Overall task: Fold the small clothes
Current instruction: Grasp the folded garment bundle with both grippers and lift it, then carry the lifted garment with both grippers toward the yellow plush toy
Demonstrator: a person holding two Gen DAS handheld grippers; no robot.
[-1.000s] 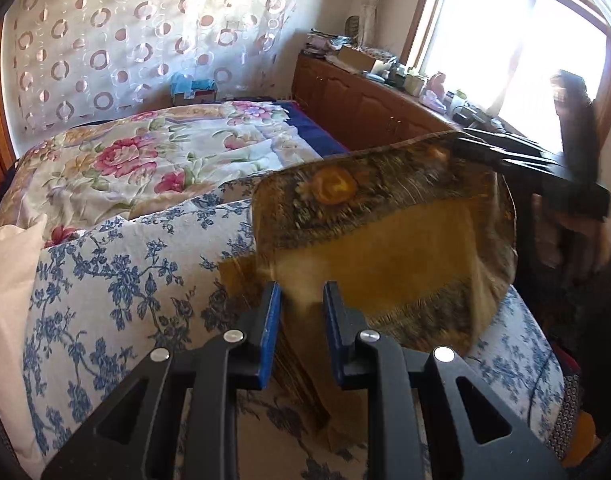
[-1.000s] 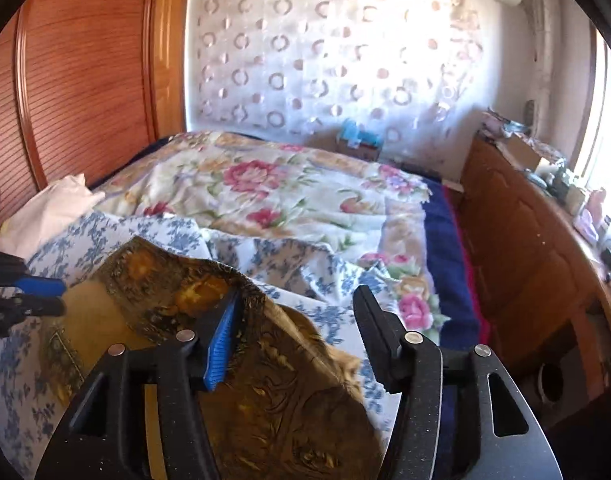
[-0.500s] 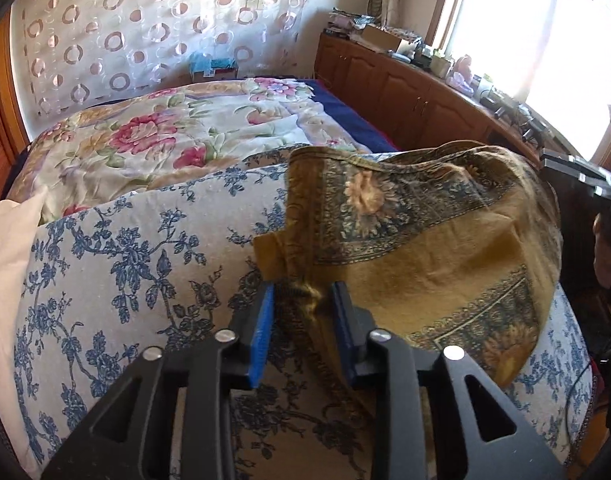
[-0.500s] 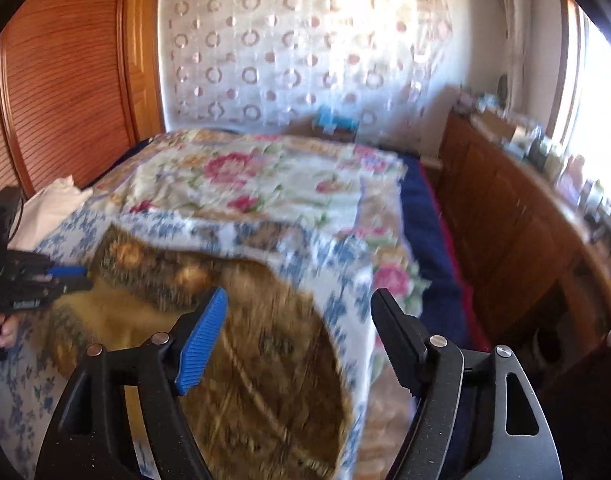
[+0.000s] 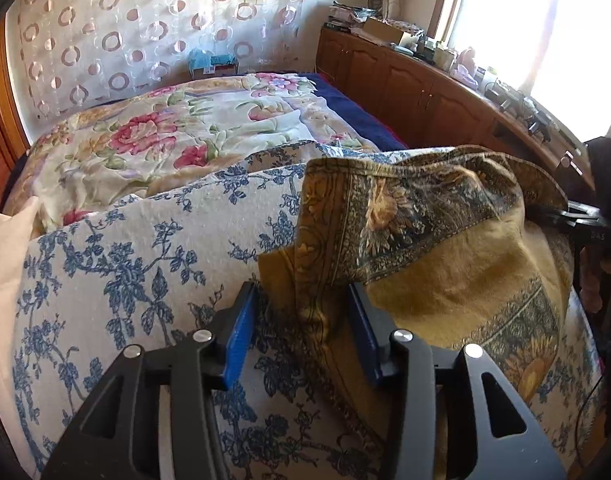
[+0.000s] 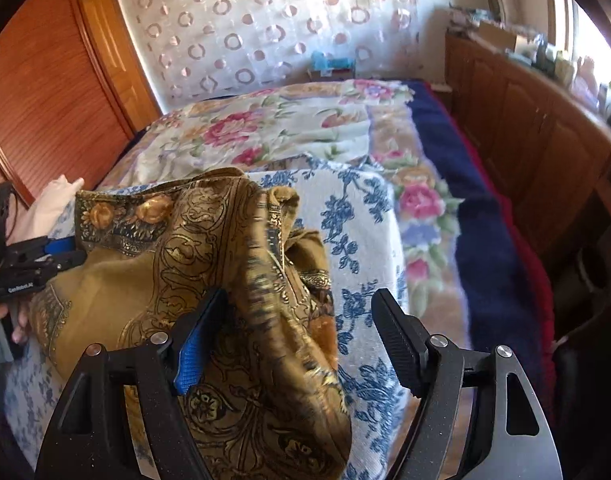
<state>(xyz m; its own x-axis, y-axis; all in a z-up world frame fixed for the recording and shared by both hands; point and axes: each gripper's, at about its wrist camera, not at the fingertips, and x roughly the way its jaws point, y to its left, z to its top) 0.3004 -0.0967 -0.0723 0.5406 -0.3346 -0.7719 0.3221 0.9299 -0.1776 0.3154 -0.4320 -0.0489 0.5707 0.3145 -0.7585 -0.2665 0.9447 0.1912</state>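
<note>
A mustard-yellow cloth [image 5: 445, 264] with dark floral borders lies bunched on the blue-flowered white cover [image 5: 117, 264] of the bed. My left gripper [image 5: 301, 320] is open, its blue pads either side of a fold of the cloth. My right gripper [image 6: 301, 320] is open wide; the cloth [image 6: 241, 304] lies between its jaws, against the left pad. The left gripper also shows at the left edge of the right wrist view [image 6: 61, 254]. The right gripper shows dark at the right edge of the left wrist view [image 5: 577, 216].
A rose-patterned quilt [image 5: 177, 136] and a dark blue blanket [image 6: 477, 184] cover the far bed. A white pillow [image 5: 1, 248] lies on the left. A wooden cabinet [image 5: 425, 92] with clutter runs under the window. A wooden wardrobe [image 6: 45, 80] stands at the left.
My left gripper has opened, letting go of the cloth's edge. The cloth has dropped from being held up and spread to lying bunched on the bed. My right gripper stayed open and moved nearer.
</note>
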